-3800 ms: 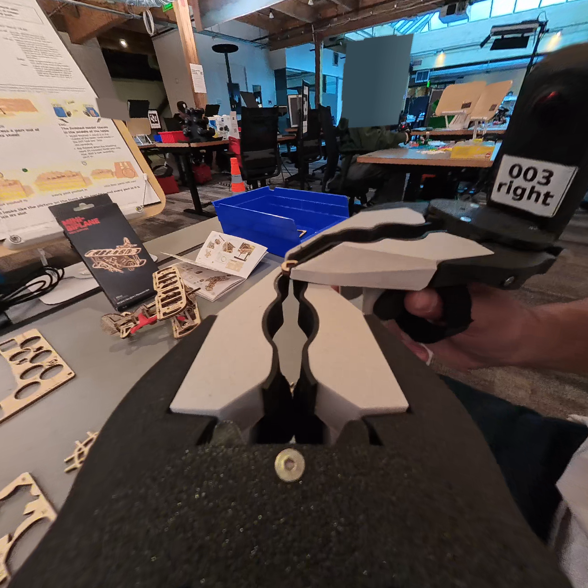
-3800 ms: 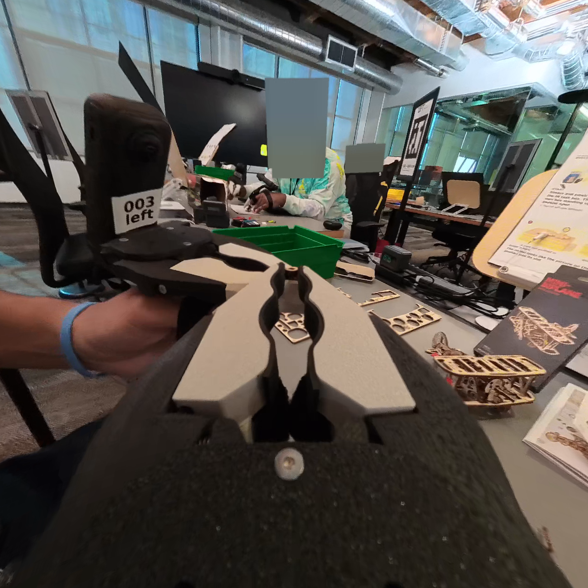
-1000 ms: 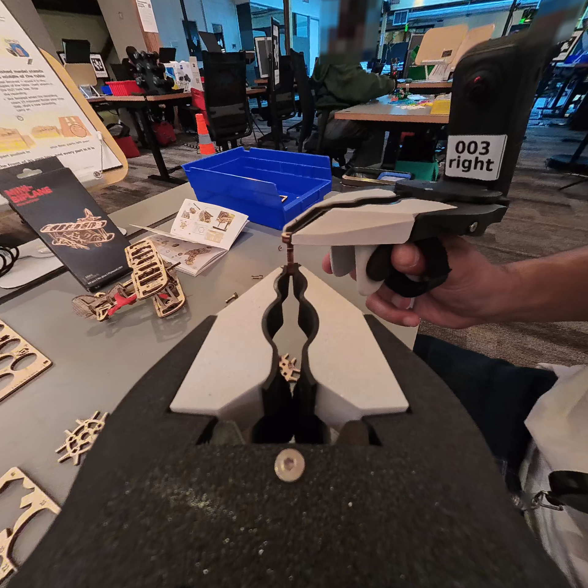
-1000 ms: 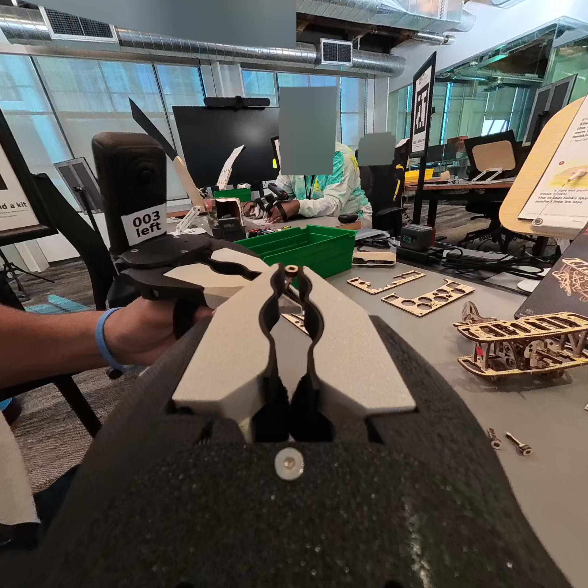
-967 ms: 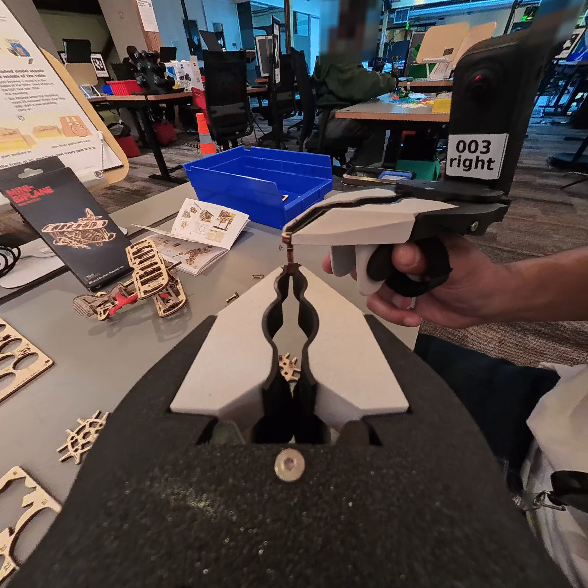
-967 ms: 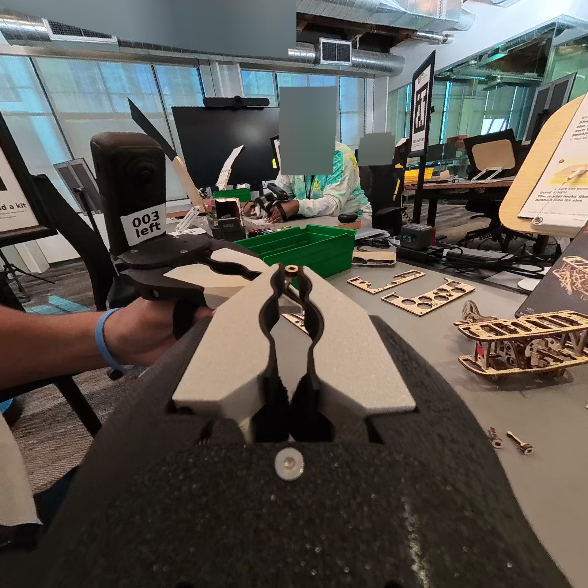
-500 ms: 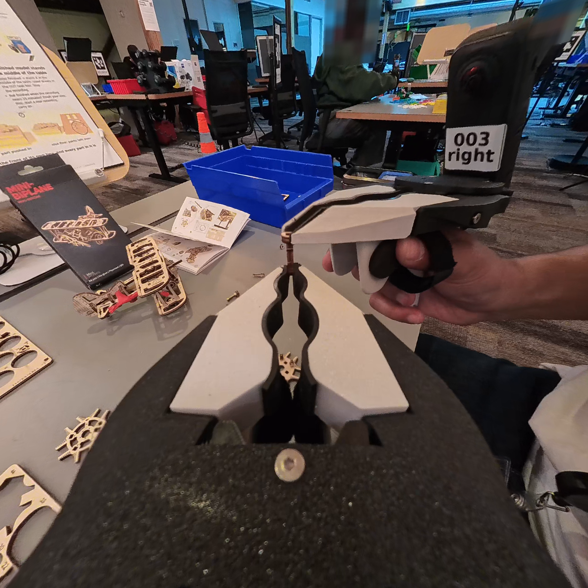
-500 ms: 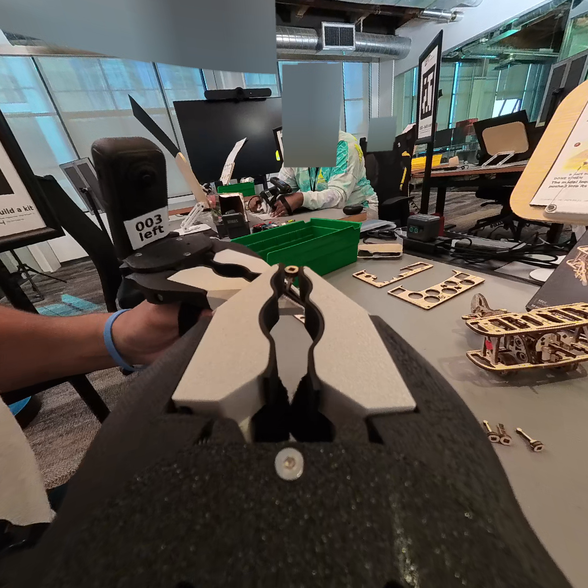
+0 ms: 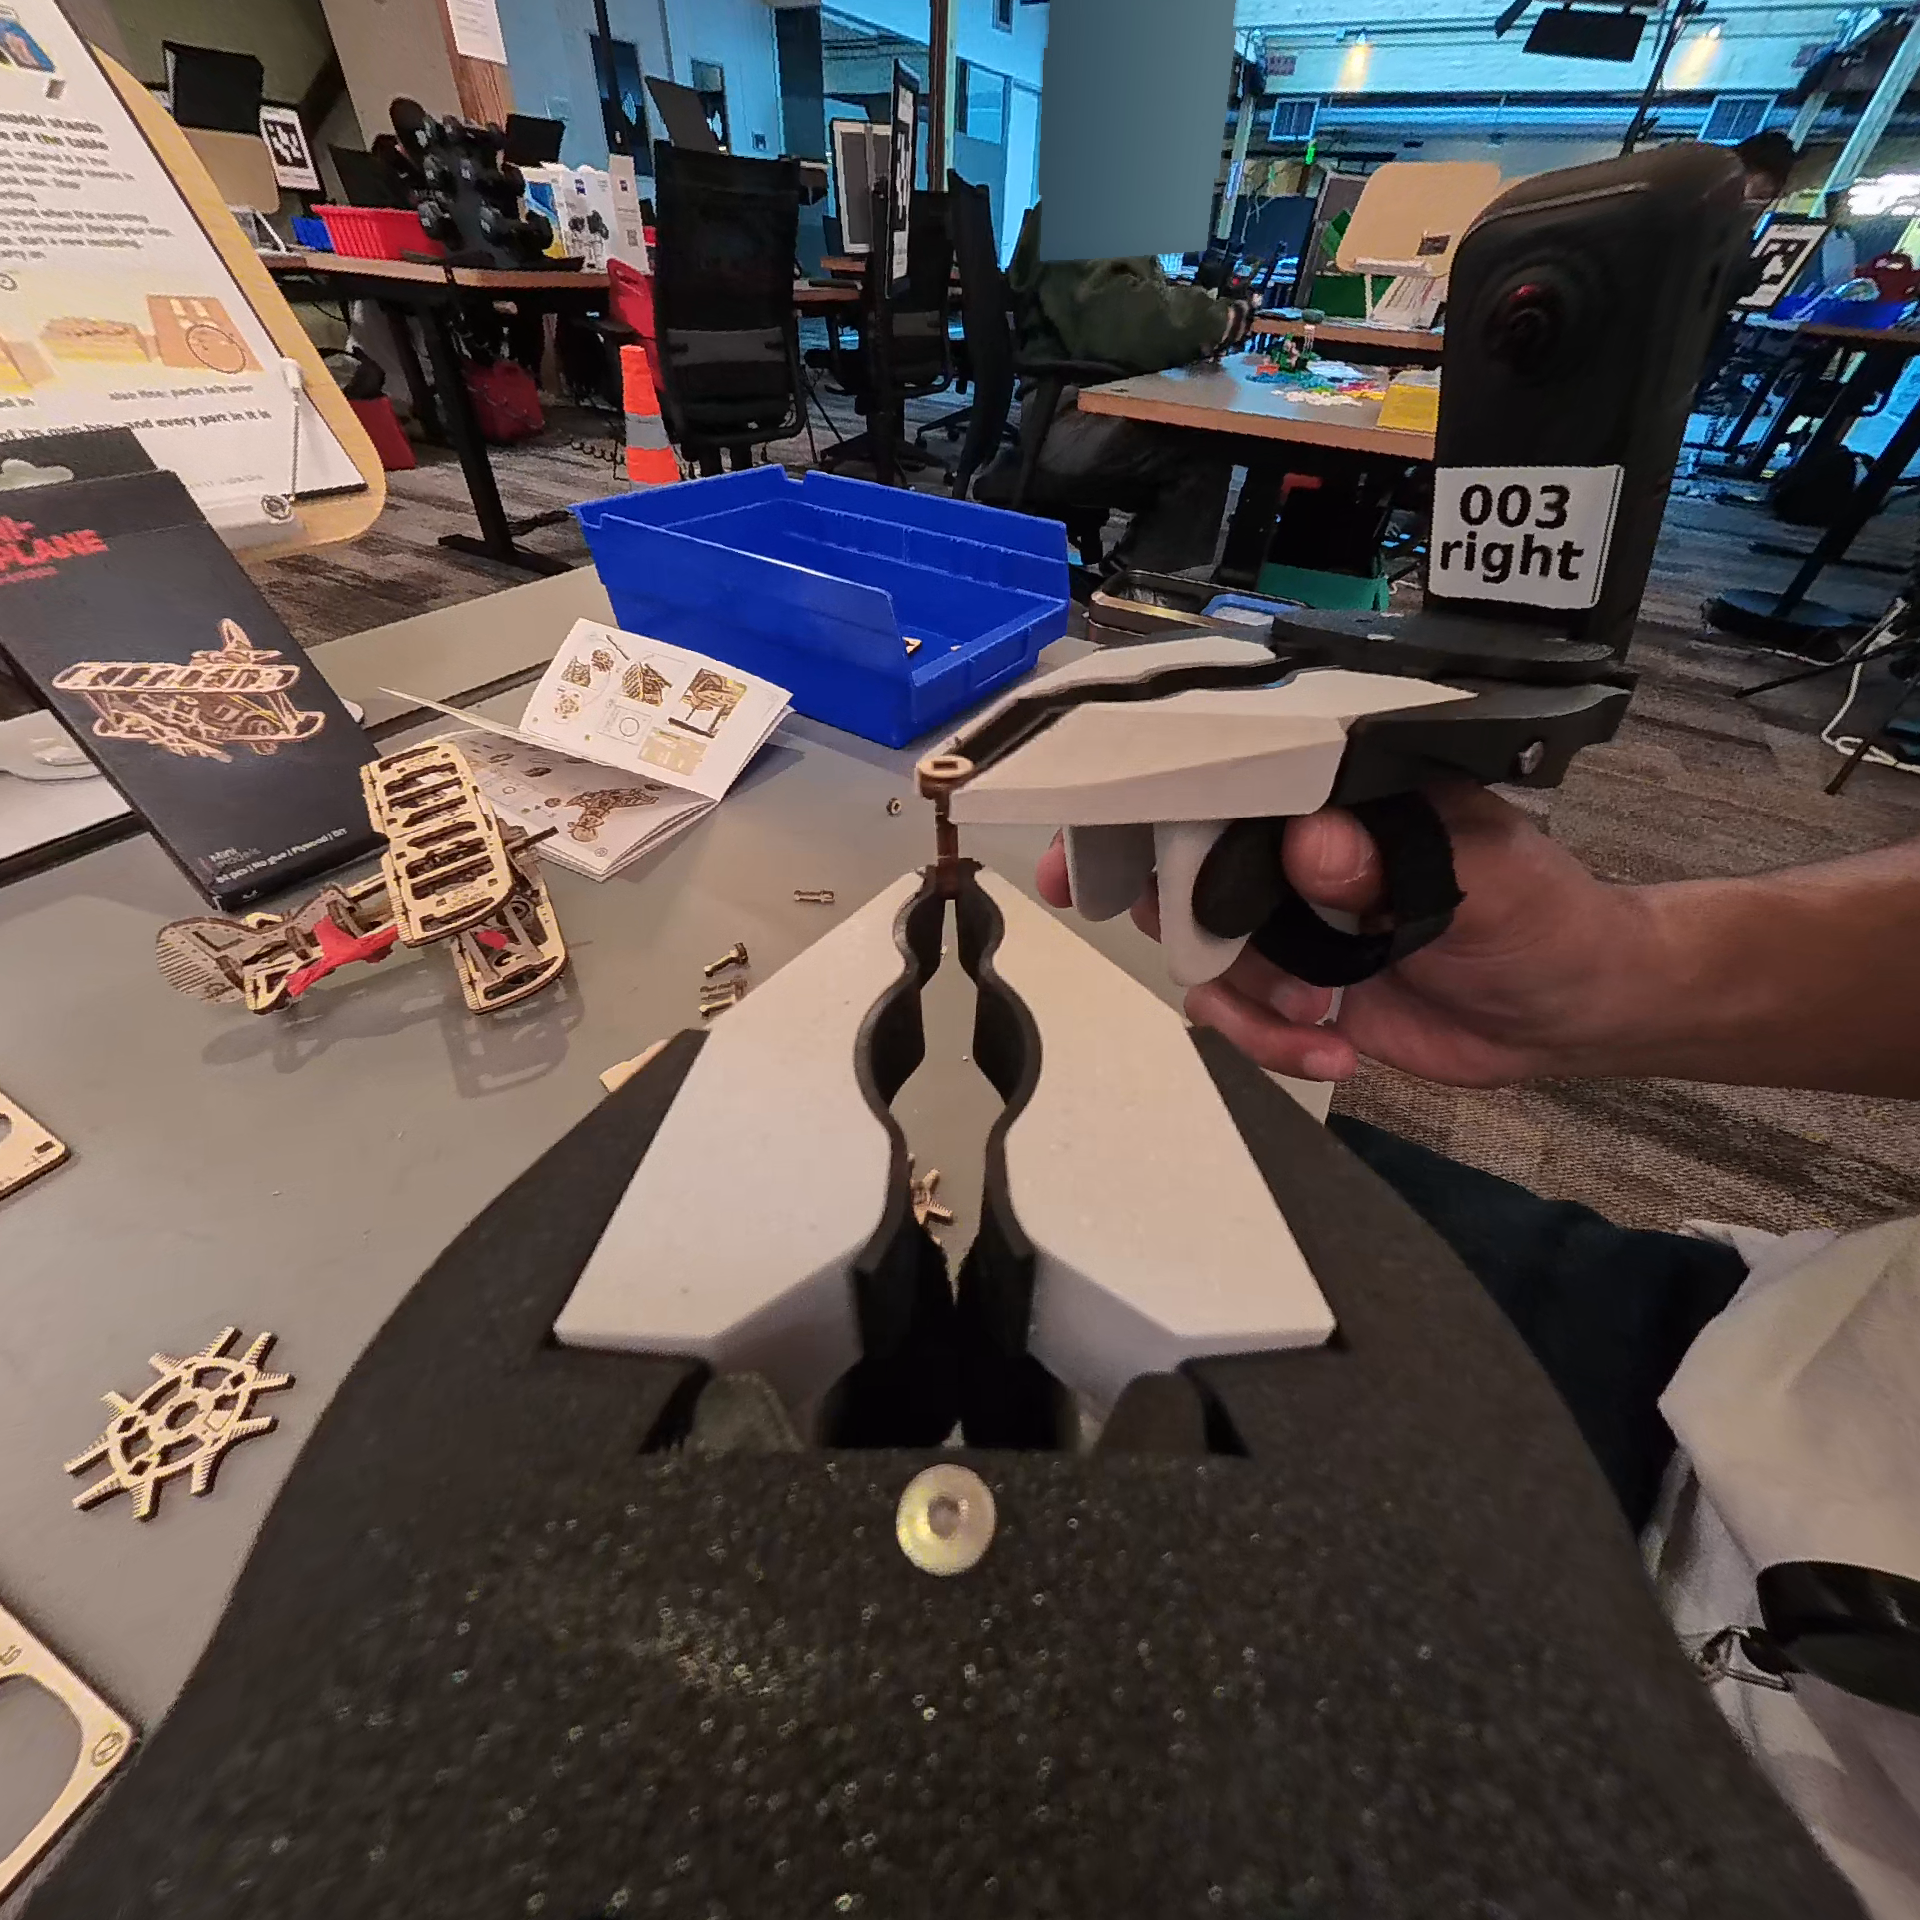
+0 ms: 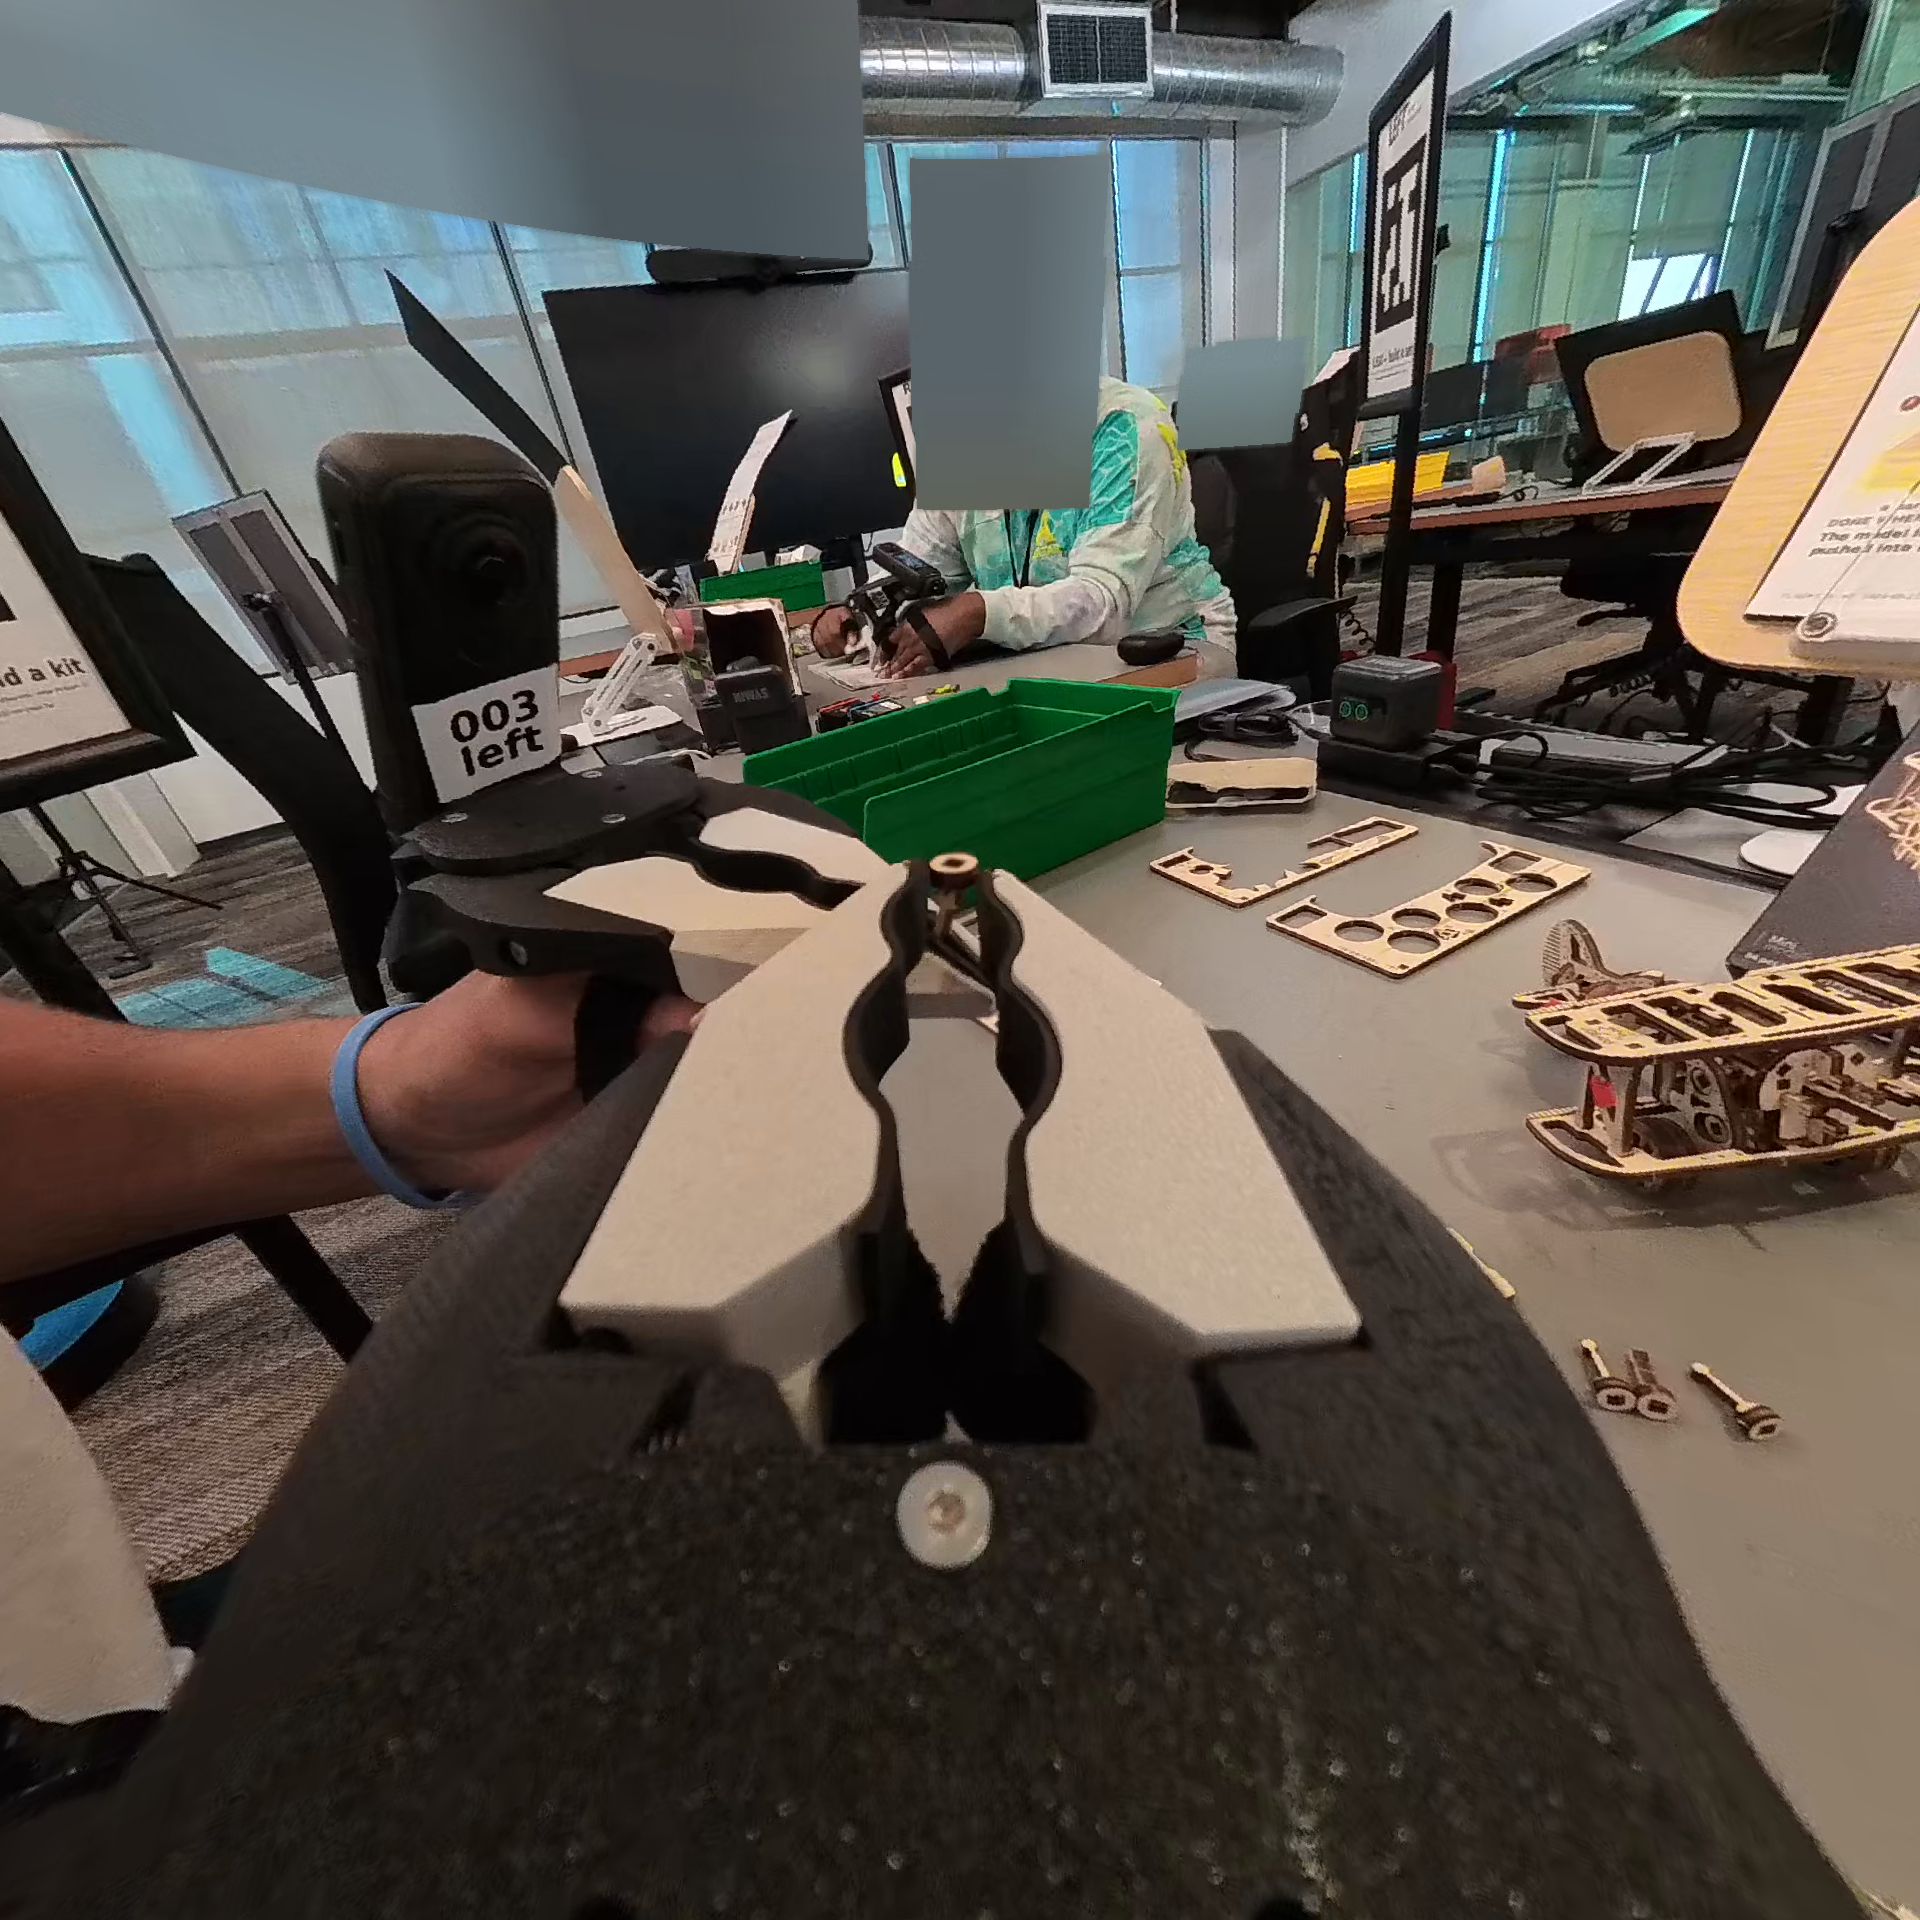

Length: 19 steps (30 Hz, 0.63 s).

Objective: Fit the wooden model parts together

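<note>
My right gripper (image 10: 951, 894) is shut on a small wooden pin (image 10: 951, 871), whose round head shows between its tips. In the left wrist view the right gripper (image 9: 951, 790) comes in from the right and holds the pin (image 9: 943, 821) upright. The pin's lower end meets the tips of my left gripper (image 9: 945, 883), which is shut on a small thin wooden piece (image 9: 951, 864) seen edge-on. In the right wrist view the left gripper's fingers (image 10: 748, 852) reach in from the left, their tips hidden behind mine. Both grippers are held above the grey table (image 9: 312, 1143).
A wooden biplane model (image 9: 416, 894) stands to the left, with a booklet (image 9: 634, 738), a black kit card (image 9: 187, 686) and a blue bin (image 9: 831, 592) beyond. Loose pins (image 10: 1662, 1392), a gear-like piece (image 9: 177, 1418), cut-out sheets (image 10: 1423, 914) and a green bin (image 10: 966, 769) are also on the table. Both grippers' tips are close together, under 4 cm apart. The wooden biplane model (image 9: 416, 894) is about equally far from each gripper, around 25 centimeters.
Over the last second both grippers stay shut and joined at the pin, drifting only slightly. 3.8 s ago they met tip to tip farther from the table's middle.
</note>
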Tool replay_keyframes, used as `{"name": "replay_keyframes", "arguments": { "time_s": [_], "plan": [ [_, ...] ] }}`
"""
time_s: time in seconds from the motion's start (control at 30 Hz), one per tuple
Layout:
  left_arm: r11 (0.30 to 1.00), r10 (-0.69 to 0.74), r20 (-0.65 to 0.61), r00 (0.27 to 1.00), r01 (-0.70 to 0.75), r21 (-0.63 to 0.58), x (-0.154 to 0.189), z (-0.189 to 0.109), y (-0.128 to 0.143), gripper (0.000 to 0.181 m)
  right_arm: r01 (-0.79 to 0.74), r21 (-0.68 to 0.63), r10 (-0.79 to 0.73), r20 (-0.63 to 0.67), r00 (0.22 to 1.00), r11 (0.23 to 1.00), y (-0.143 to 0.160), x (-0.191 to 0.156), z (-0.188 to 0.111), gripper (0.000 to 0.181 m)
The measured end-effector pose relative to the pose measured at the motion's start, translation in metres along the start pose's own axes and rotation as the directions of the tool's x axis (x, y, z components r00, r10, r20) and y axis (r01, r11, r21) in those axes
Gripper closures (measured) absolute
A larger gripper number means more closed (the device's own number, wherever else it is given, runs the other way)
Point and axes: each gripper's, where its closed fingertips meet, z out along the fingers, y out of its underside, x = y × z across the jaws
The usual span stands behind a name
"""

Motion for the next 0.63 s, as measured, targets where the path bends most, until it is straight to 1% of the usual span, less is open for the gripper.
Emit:
{"name": "replay_keyframes", "arguments": {
  "time_s": [0.17, 0.27, 0.3, 0.37, 0.4, 0.43, 0.47, 0.5, 0.53, 0.57, 0.6, 0.63],
  "plan": [
    [1.0, -0.007, 0.002, 1.0, 0.007, 0.005, -0.001, 0.0, 0.0, 0.181, -0.012, 0.002, 0.012, 0.017, 1.0, 1.0, -0.001, -0.001, 0.0, 0.166],
    [1.0, -0.005, 0.006, 1.0, 0.005, 0.007, -0.004, -0.002, -0.001, 0.181, -0.058, 0.016, 0.056, 0.067, 0.996, 0.998, -0.009, -0.004, -0.004, 0.151],
    [1.0, -0.002, 0.008, 1.0, 0.002, 0.007, -0.005, -0.002, 0.0, 0.181, -0.102, 0.029, 0.099, 0.097, 0.99, 0.994, -0.016, -0.003, -0.008, 0.147],
    [1.0, 0.01, 0.013, 1.0, -0.01, 0.019, -0.007, -0.005, -0.002, 0.181, -0.243, 0.011, 0.239, 0.141, 0.961, 0.97, -0.026, 0.008, -0.014, 0.12],
    [0.999, 0.02, 0.01, 1.0, -0.02, 0.026, -0.007, -0.006, -0.004, 0.181, -0.331, -0.033, 0.331, 0.179, 0.926, 0.943, -0.027, 0.013, -0.017, 0.118],
    [0.999, 0.032, 0.009, 0.999, -0.033, 0.031, -0.006, -0.006, -0.005, 0.181, -0.436, -0.11, 0.45, 0.215, 0.867, 0.893, -0.022, 0.016, -0.02, 0.12],
    [0.998, 0.044, 0.007, 0.999, -0.044, 0.038, -0.005, -0.007, -0.007, 0.181, -0.542, -0.214, 0.581, 0.215, 0.785, 0.813, -0.012, 0.019, -0.022, 0.114],
    [0.998, 0.051, 0.001, 0.999, -0.051, 0.043, -0.003, -0.007, -0.008, 0.181, -0.635, -0.308, 0.702, 0.213, 0.68, 0.709, -0.003, 0.018, -0.023, 0.105],
    [0.997, 0.055, -0.004, 0.999, -0.054, 0.046, -0.001, -0.006, -0.009, 0.181, -0.701, -0.362, 0.789, 0.25, 0.562, 0.614, -0.002, 0.014, -0.026, 0.1],
    [0.997, 0.057, -0.008, 0.998, -0.056, 0.044, 0.001, -0.005, -0.009, 0.181, -0.752, -0.406, 0.854, 0.232, 0.465, 0.519, 0.004, 0.013, -0.025, 0.102],
    [0.997, 0.06, -0.012, 0.998, -0.06, 0.041, 0.003, -0.004, -0.008, 0.181, -0.771, -0.468, 0.902, 0.198, 0.385, 0.432, 0.011, 0.008, -0.025, 0.101],
    [0.997, 0.066, -0.014, 0.998, -0.065, 0.038, 0.005, -0.004, -0.008, 0.181, -0.778, -0.511, 0.931, 0.198, 0.308, 0.366, 0.012, 0.001, -0.025, 0.102]
  ]
}}
